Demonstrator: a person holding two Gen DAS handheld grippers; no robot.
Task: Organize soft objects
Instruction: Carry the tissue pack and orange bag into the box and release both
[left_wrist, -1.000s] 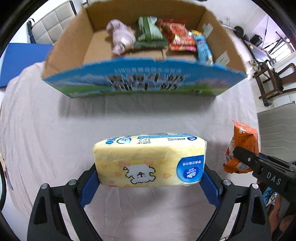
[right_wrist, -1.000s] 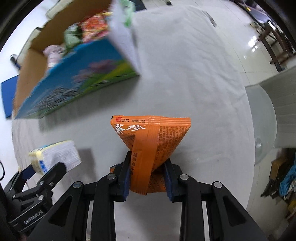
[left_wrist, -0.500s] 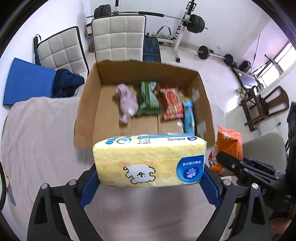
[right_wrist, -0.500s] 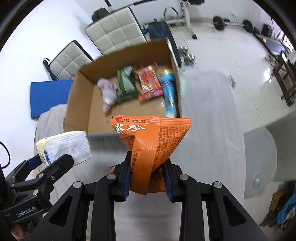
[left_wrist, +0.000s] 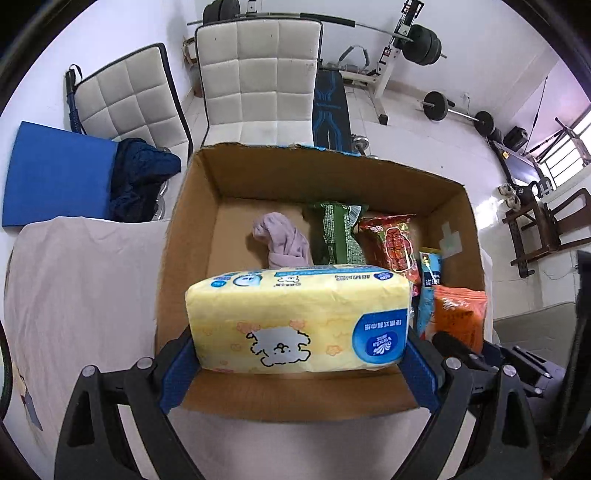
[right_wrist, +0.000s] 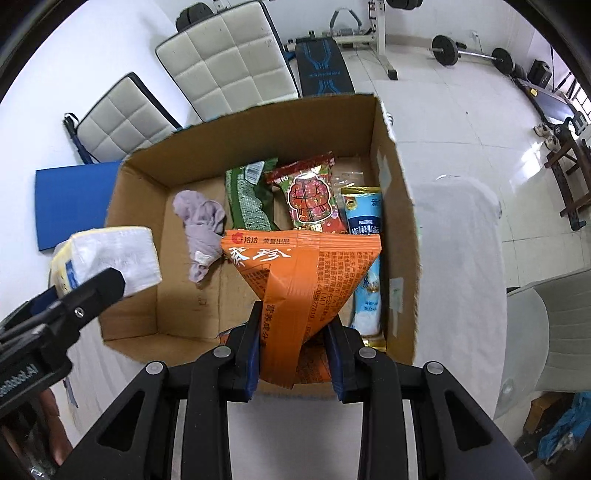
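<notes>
My left gripper is shut on a yellow tissue pack and holds it above the near part of an open cardboard box. My right gripper is shut on an orange snack bag and holds it over the box near its front right. In the box lie a lilac cloth, a green packet, a red packet and a blue packet. The tissue pack shows at the left of the right wrist view.
The box stands on a table with a pale cloth. Two white padded chairs stand behind it, with a blue mat and gym weights. A grey seat is at the right.
Both grippers have risen and moved forward with their loads, from low over the table in front of the box to above the box's open top.
</notes>
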